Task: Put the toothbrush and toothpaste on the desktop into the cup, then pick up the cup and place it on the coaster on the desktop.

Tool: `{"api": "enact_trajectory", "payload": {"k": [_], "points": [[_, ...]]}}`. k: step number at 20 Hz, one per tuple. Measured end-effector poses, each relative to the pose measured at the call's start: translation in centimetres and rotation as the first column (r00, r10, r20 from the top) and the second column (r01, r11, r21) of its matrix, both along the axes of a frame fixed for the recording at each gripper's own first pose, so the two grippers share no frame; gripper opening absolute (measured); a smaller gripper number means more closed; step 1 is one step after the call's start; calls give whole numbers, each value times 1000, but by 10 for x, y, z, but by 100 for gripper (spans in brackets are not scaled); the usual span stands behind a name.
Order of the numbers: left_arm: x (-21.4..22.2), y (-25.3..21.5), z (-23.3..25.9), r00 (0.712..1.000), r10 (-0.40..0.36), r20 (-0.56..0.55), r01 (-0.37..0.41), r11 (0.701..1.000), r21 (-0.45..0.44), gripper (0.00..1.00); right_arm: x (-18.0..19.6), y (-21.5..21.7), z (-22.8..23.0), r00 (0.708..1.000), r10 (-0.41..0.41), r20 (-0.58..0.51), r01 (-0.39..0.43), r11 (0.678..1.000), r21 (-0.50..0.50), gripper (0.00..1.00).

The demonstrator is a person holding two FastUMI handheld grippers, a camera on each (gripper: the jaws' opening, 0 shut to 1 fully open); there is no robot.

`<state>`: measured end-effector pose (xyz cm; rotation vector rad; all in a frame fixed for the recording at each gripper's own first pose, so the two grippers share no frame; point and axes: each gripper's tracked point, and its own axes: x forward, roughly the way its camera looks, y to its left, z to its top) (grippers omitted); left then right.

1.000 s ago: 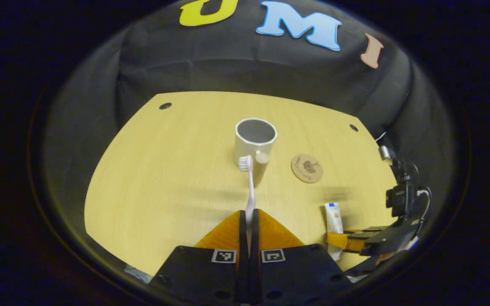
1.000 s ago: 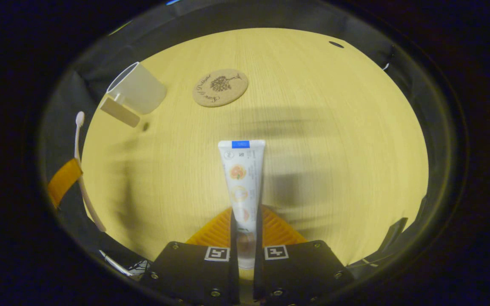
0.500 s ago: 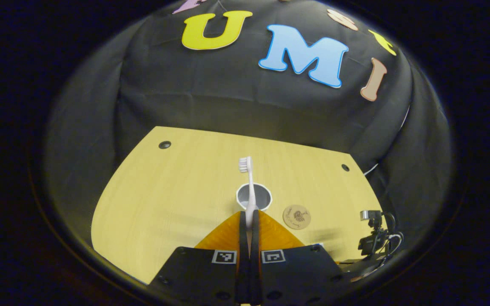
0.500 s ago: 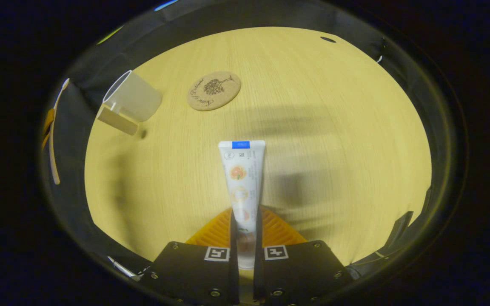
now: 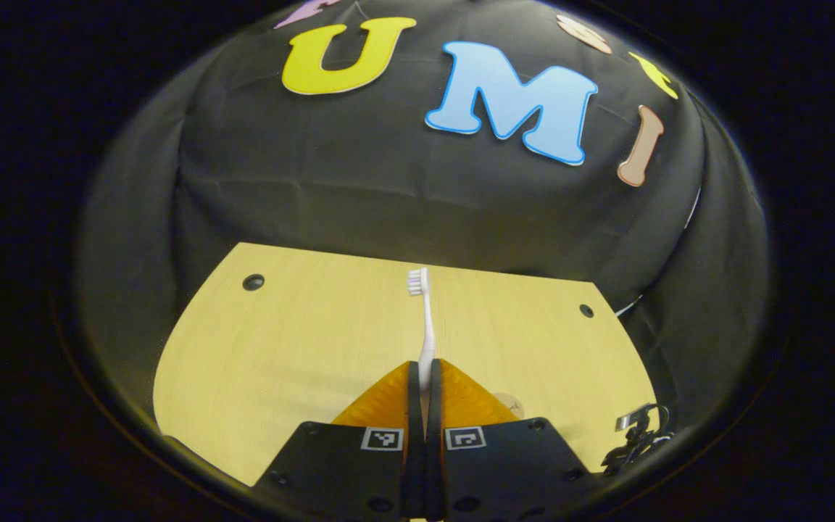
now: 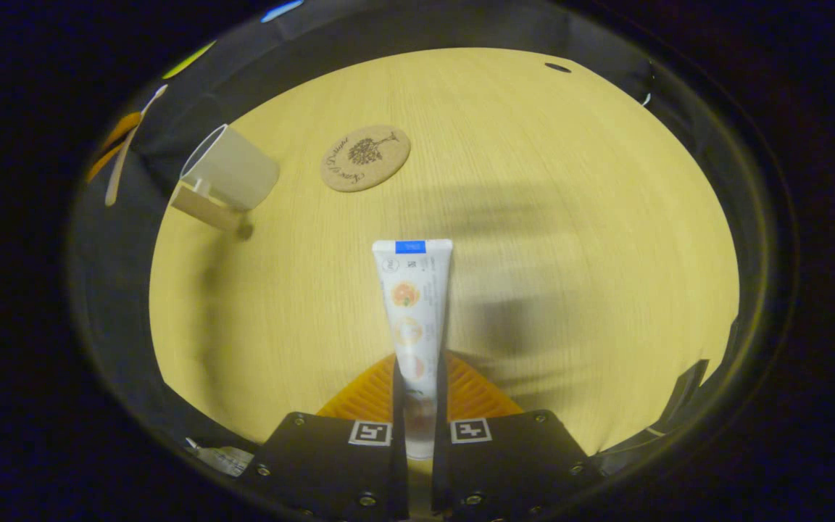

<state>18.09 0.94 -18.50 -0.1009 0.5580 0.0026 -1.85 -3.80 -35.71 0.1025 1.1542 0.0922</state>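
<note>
Wooden surface (image 6: 533, 217) first, the broadest thing here; the cup (image 6: 233, 168) serves as landmark, standing upright toward its far left part in the right gripper view, handle facing the camera. Just right of the cup lies the round cork coaster (image 6: 364, 157), apart from it and bare. Nearer the camera than the cup, the toothpaste (image 6: 412, 304) tube is carried off the surface, its lower end pinched between both fingers of the right hand-held gripper (image 6: 417, 391), which is closed tight on it, the tube's flat crimped end pointing away from the camera. Left of the cup, at the view's edge, a pale toothbrush and an orange finger of the other tool show, raised well above the cup's level. In the left gripper view the left hand-held gripper (image 5: 425, 380) is closed nearly to nothing on the toothbrush (image 5: 425, 326) handle, bristles pointing away over the surface. Judged step: both items lifted, neither in the cup yet (the first half of the task). The next move likely calls for bringing the toothbrush over the cup mouth, tipping it down, then releasing. The right gripper view gives cup and coaster plainly; the left gripper view gives the far edge of the surface and a sliver of coaster beside its own finger.
</note>
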Motion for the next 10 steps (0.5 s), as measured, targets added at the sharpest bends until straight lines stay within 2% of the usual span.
{"api": "enact_trajectory", "payload": {"k": [4, 10], "points": [[38, -4, -19, 999, -34, 6, 34, 999, 15, 7, 4, 0, 2, 999, 18, 45, -17, 1000, -17, 15], [67, 14, -58, 999, -29, -31, 29, 1000, 5, 7, 5, -7, 29, 992, 37, 124, -29, 998, -60, 14]]}}
